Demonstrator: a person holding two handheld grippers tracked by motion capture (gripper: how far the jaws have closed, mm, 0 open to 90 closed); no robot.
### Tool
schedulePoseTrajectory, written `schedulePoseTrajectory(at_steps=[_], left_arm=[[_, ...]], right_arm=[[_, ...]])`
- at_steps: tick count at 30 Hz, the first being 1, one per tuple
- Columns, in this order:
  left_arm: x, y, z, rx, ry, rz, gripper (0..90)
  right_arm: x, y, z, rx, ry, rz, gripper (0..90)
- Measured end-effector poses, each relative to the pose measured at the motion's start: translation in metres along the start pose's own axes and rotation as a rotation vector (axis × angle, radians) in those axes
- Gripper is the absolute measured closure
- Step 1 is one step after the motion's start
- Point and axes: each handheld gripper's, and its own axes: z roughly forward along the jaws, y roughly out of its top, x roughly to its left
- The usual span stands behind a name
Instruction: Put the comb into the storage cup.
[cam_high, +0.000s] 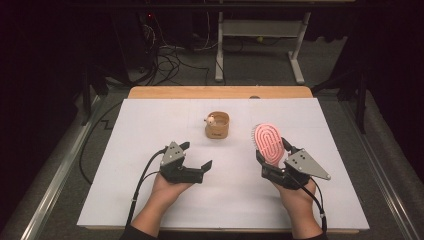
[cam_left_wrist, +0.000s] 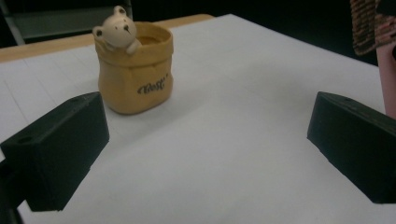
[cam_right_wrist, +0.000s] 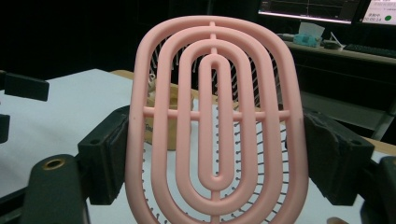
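**Pink brush held on right, cup ahead**

Pink vented brush (cam_right_wrist: 215, 116) stood clamped between the right gripper's (cam_high: 274, 156) jaws, pinched at both long edges of its head. Long axis ran up and away from the hand, tilted toward the far side of the table (cam_high: 150, 125); bristles faced away from the gripper camera. Brush was off the surface.

Tan cup (cam_high: 217, 125) with a small bear (cam_left_wrist: 116, 29) on its rim sat upright at mid-table, forward and to the left of the brush tip, apart from it. The brush hand was likely the nearer of the two, though the margin looked small.

Left gripper (cam_high: 192, 157) hovered low, jaws wide apart, nothing between them. In the left gripper view the cup lay ahead, toward its left jaw, well clear.
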Motion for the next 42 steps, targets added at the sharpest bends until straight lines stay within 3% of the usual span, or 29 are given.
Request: schedulePoseTrajectory(at_steps=[15, 29, 42], left_arm=[[-0.005, 0.002, -0.011, -0.030, -0.070, -0.037, 0.0], [-0.010, 0.005, -0.014, -0.045, -0.099, -0.034, 0.0], [-0.012, 0.010, -0.019, -0.058, -0.098, -0.033, 0.0]], right_arm=[[0.016, 0.003, 0.001, -0.008, 0.017, -0.059, 20.1], [0.025, 0.003, 0.004, -0.003, 0.041, -0.095, 20.1], [0.040, 0.001, 0.007, -0.012, 0.067, -0.132, 20.0]])
